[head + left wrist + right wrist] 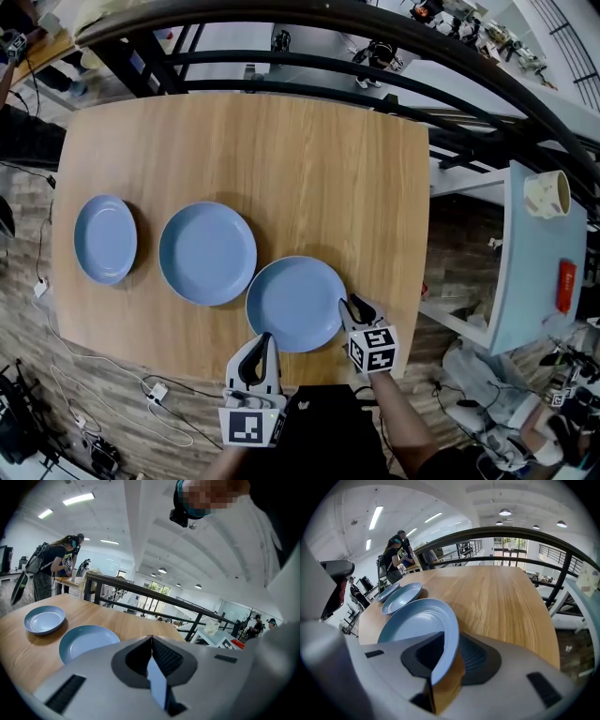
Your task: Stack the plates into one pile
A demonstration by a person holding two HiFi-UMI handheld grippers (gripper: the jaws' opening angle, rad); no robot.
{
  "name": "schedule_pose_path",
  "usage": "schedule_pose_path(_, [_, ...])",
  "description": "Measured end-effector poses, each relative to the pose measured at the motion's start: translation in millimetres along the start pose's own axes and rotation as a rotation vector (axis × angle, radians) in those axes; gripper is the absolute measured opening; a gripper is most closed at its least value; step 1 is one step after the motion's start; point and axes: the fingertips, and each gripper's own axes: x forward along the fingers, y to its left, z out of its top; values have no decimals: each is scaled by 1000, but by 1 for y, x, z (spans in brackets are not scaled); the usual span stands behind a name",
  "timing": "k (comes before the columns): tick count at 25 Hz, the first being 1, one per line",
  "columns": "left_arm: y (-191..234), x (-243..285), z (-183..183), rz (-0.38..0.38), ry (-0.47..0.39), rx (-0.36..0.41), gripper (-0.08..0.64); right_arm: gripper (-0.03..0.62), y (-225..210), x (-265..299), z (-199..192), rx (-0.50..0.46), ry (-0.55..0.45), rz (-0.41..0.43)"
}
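Note:
Three blue plates lie apart in a row on the wooden table [281, 159]: a small one [105, 239] at the left, a middle one [207, 253], and the nearest one [296, 303]. My right gripper [352, 305] is at the nearest plate's right rim. In the right gripper view its jaws [451, 637] stand open with that plate's rim [417, 620] between them. My left gripper [266, 339] is shut, its tips beside the same plate's near rim. In the left gripper view the closed tips [151, 640] point over the table toward the middle plate [86, 641] and the small plate [44, 619].
A black railing [375, 75] runs along the table's far and right sides. A pale blue side table [534, 281] at the right carries a cream cup [548, 194] and a red item [565, 284]. Cables [84, 375] lie on the floor at the left. People [56, 569] stand far off.

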Motion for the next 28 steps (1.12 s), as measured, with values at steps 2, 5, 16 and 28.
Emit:
schedule_pose_path(2, [1, 2, -1, 2, 3, -3, 23, 121, -2, 4, -4, 3, 16, 4])
schedule_pose_path(5, [2, 5, -3, 4, 9, -5, 23, 121, -4, 10, -9, 7, 38, 11])
schedule_pose_path(16, [15, 10, -7, 34, 15, -24, 23, 123, -2, 27, -19, 10, 100, 37])
schedule_pose_path(28, [22, 16, -5, 44, 18, -35, 23, 98, 2, 39, -33, 18, 167, 61])
